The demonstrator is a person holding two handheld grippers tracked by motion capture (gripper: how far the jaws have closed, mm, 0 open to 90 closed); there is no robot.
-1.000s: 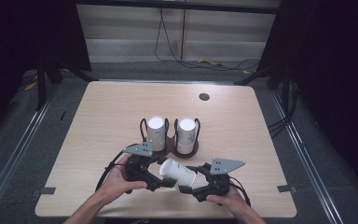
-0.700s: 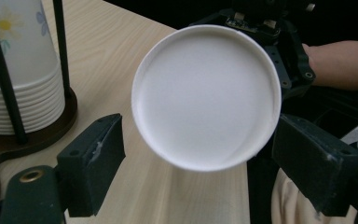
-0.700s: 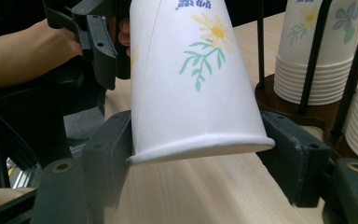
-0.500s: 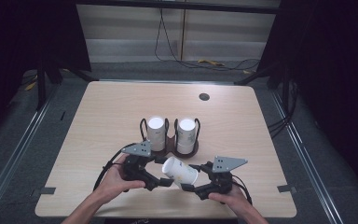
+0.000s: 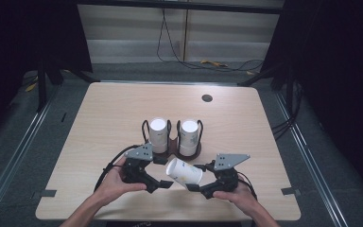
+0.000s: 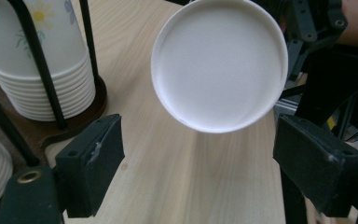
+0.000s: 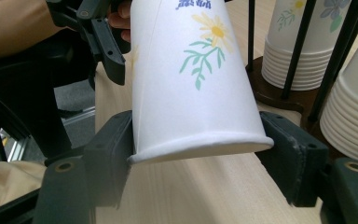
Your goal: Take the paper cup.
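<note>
Low in the middle of the high view, the right gripper (image 5: 192, 185) has just been closing and now pinches the rim end of a paper cup (image 5: 184, 172). The cup lies tilted over the table (image 5: 99, 118), below the two cup stacks (image 5: 159, 135). The left gripper (image 5: 168, 181) sits spread wide at the cup's flat end, not touching it.

a pale wooden table (image 5: 108, 118) stands on grey floor (image 5: 312, 118), cables (image 5: 189, 59) trailing before a dim wall

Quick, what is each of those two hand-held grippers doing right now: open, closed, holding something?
Left hand-held gripper: open, jaws apart, nothing between them.
Right hand-held gripper: its jaws have just been closing and now clamp the rim end of a flowered paper cup.
</note>
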